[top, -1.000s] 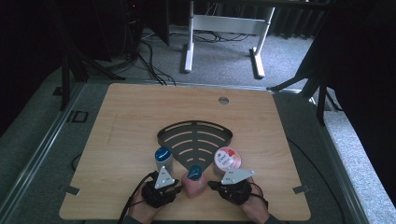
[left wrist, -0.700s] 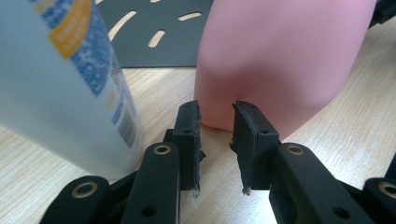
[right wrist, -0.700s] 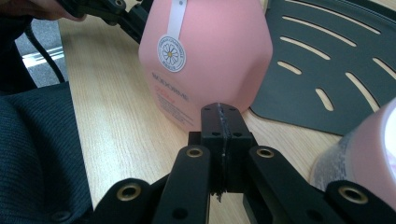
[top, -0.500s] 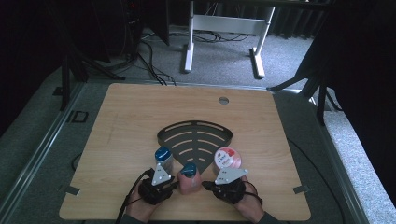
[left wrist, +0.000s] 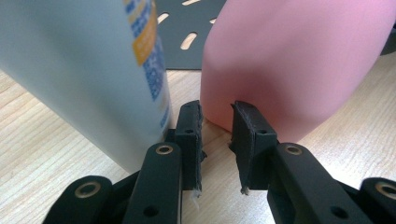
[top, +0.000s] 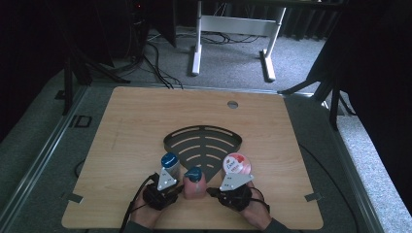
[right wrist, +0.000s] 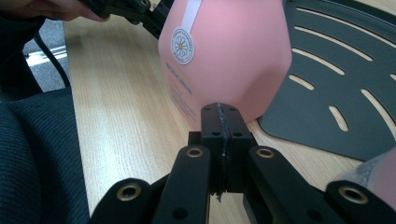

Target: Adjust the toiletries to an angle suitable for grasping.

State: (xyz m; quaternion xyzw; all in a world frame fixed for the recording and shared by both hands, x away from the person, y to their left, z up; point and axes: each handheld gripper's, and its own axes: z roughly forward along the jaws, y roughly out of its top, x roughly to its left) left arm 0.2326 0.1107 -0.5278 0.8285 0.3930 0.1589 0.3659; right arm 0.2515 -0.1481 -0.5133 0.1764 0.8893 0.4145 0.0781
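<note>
Landmark: the pink bottle (top: 195, 183), standing upright on the counter (top: 145, 121) at its near edge, just in front of the dark slotted tray (top: 202, 141).

Change: over the last second both hands have drawn back toward the counter's near edge, and the pink bottle has shifted slightly left, closing on the blue-capped white bottle (top: 170, 164). Judged: the bottle is being nudged or lined up between the two tools, not yet picked up.

Left of the pink bottle: the left tongs (left wrist: 215, 122) stand narrowly parted, empty, their tips at the bottle's base, with the white bottle just beside their outer side.

Right of the pink bottle: the right tongs (right wrist: 222, 122) are pressed fully together, holding nothing, tips against or just short of the bottle's lower wall; contact cannot be confirmed. Farther right stands a red-and-white lidded tub (top: 236, 165).

Obscured: the white bottle's label is blurred in the left gripper view. The pink bottle's cap is cut off in both gripper views. From above, the grey plates cover the tongs.
</note>
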